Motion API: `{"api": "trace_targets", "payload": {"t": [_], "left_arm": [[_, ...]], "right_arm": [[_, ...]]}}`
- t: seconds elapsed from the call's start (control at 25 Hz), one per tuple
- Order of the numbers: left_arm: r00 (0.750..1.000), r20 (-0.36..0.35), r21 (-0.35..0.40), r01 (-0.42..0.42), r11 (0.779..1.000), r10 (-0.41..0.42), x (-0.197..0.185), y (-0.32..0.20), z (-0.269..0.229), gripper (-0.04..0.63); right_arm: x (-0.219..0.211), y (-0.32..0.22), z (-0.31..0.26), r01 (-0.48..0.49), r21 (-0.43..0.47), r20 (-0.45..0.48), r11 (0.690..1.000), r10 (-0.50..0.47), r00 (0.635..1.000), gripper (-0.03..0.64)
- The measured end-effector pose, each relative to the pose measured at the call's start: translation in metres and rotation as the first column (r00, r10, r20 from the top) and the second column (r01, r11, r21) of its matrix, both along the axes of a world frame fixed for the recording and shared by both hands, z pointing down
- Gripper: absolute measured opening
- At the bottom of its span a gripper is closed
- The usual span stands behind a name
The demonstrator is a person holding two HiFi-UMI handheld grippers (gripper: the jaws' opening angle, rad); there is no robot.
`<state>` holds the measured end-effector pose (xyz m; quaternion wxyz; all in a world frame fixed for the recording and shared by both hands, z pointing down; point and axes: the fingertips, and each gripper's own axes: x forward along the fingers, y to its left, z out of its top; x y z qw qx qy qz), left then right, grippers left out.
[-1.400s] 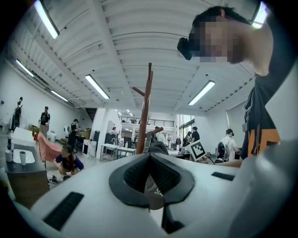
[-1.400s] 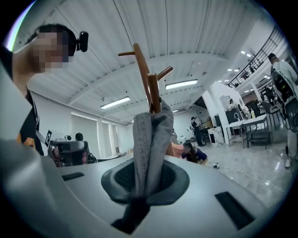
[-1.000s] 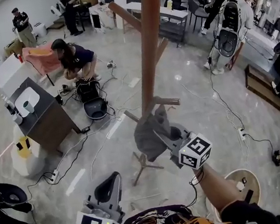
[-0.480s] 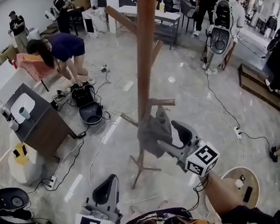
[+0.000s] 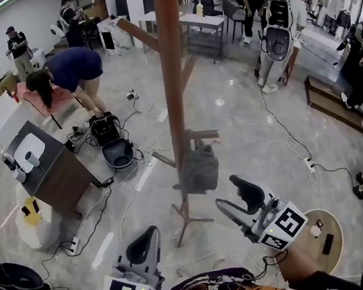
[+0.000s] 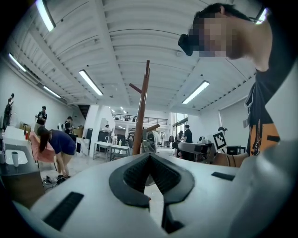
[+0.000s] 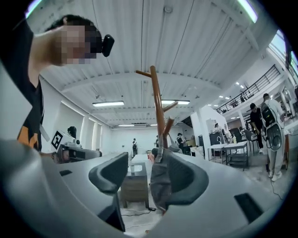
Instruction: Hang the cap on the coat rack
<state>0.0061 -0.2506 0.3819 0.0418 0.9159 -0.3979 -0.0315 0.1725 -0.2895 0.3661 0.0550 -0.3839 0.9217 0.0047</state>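
Cables (image 5: 288, 136) trail across glossy grey floor (image 5: 234, 132) around wooden coat rack (image 5: 174, 74).

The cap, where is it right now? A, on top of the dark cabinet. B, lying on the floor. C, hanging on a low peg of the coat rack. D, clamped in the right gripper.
C: the grey cap hangs from a short low peg of the wooden coat rack, while the right gripper stands apart from it, its jaws closing with nothing between them.
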Motion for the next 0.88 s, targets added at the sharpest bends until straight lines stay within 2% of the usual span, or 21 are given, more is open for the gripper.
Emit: {"api": "trace_targets", "payload": {"t": [0.16,0.36,0.52,0.72,0.88], "left_arm": [[1.000,-0.001,-0.001,-0.020,1.000,0.020,-0.003,-0.007,-0.006,0.014],[0.999,0.009,-0.003,-0.046,0.999,0.046,0.002,-0.009,-0.007,0.014],[0.997,0.012,-0.003,-0.071,0.997,0.071,0.012,-0.011,0.002,0.014],[0.995,0.015,0.001,-0.099,0.995,0.099,0.016,-0.018,0.009,0.014],[0.991,-0.019,-0.001,-0.132,0.991,0.132,0.025,-0.014,0.011,0.014]], "right_arm": [[-0.007,0.016,-0.010,-0.005,0.007,-0.013,1.000,0.005,1.000,0.187],[-0.009,0.034,-0.007,-0.016,-0.009,-0.003,1.000,0.016,1.000,0.101],[-0.006,0.037,0.004,-0.031,-0.005,0.005,1.000,0.031,1.000,0.064],[-0.009,0.032,0.011,-0.072,0.039,-0.029,0.997,0.073,0.997,0.016],[-0.011,0.037,0.011,-0.107,0.057,-0.020,0.993,0.108,0.994,0.015]]}}
